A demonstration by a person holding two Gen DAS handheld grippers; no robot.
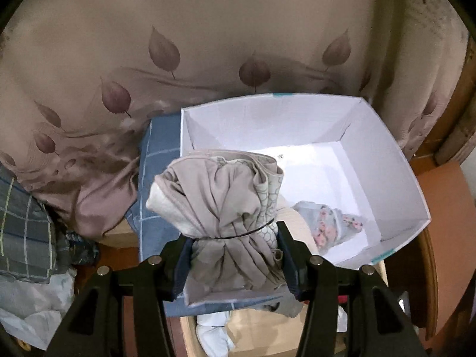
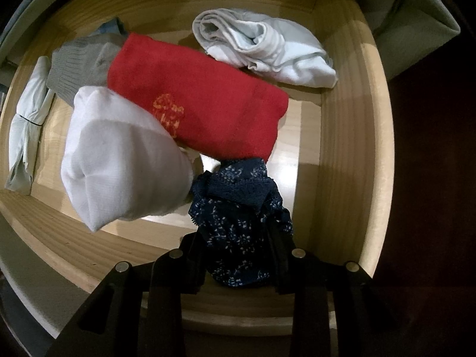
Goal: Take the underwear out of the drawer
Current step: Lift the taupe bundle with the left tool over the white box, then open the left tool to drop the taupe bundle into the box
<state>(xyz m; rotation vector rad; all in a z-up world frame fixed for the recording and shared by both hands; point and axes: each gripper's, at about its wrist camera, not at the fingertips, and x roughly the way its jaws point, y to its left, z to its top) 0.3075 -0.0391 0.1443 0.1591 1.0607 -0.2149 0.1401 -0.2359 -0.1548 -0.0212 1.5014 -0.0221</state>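
Squarely between the right gripper's (image 2: 238, 255) jaws, navy floral underwear (image 2: 238, 232).

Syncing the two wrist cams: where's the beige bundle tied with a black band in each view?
Left wrist: beige bundle bottom centre, clamped in the left claw, in front of the white box.
Right wrist: not in it; the right claw grips a navy floral piece instead.
Shared landmark: the pale wooden drawer.

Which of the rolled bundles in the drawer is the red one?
The red roll with orange embroidery, lying mid-drawer between the white bundle and the pale striped one.
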